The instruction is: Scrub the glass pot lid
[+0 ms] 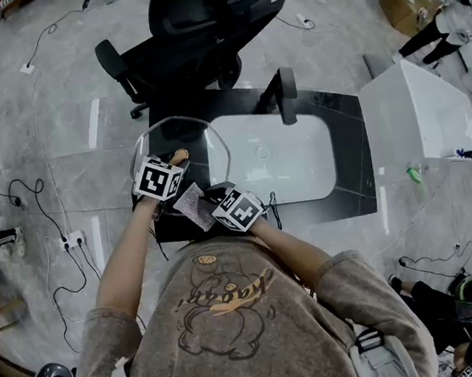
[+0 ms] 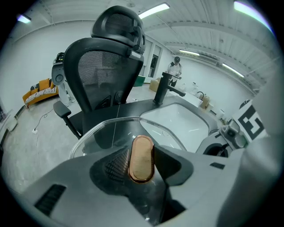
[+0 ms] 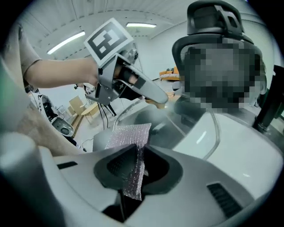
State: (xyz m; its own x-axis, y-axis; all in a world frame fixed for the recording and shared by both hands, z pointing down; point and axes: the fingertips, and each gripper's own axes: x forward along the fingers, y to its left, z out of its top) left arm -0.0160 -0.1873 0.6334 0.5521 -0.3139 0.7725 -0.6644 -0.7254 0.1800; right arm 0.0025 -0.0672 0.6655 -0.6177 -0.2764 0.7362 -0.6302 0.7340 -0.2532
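Clamps the glass pot lid (image 1: 180, 137) by its copper-coloured knob (image 1: 179, 156) in the left tool (image 2: 142, 155), above the bench (image 1: 353, 169) left of the sink (image 1: 276, 166). Pinches a silvery scouring cloth (image 3: 128, 135) in the right tool (image 3: 133, 173) at the sink's near-left corner. Probably needs a reach left and forward.

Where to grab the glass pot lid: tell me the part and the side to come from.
Take the copper-coloured oval knob, as the left gripper does now: come from the lid's handle side, jaws shut across the knob's narrow width. The glass pot lid itself is a wide, thin, smooth disc, probably slippery at the rim.
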